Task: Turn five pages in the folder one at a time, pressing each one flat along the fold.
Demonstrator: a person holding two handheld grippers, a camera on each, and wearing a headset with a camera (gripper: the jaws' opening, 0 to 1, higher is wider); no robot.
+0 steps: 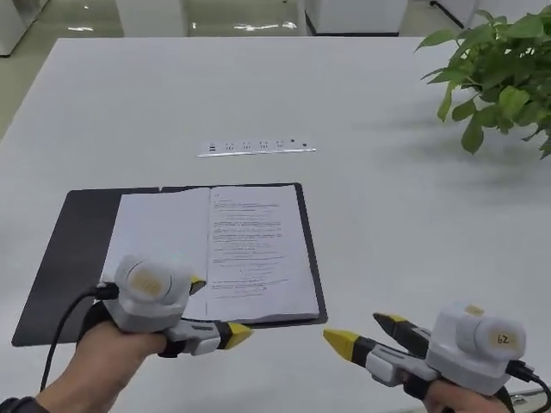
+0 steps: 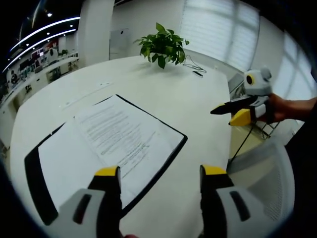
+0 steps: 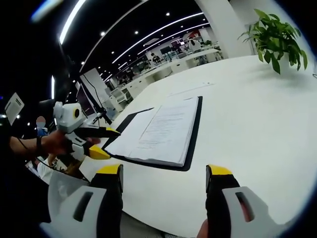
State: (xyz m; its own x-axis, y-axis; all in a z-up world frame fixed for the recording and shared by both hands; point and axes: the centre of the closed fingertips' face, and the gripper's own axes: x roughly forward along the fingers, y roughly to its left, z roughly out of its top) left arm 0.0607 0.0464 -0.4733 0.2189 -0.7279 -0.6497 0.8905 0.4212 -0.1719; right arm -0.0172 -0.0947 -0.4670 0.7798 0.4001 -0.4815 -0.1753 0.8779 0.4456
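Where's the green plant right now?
In the head view the plant is at the top right, at the far right edge of the white table, well beyond and to the right of the open folder.

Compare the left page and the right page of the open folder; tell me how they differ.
The left page looks blank, while the right page carries lines of printed text. The left page leaves a wide strip of the black folder cover bare beside it; the right page nearly fills its half. Both are white, lie flat and meet at the fold.
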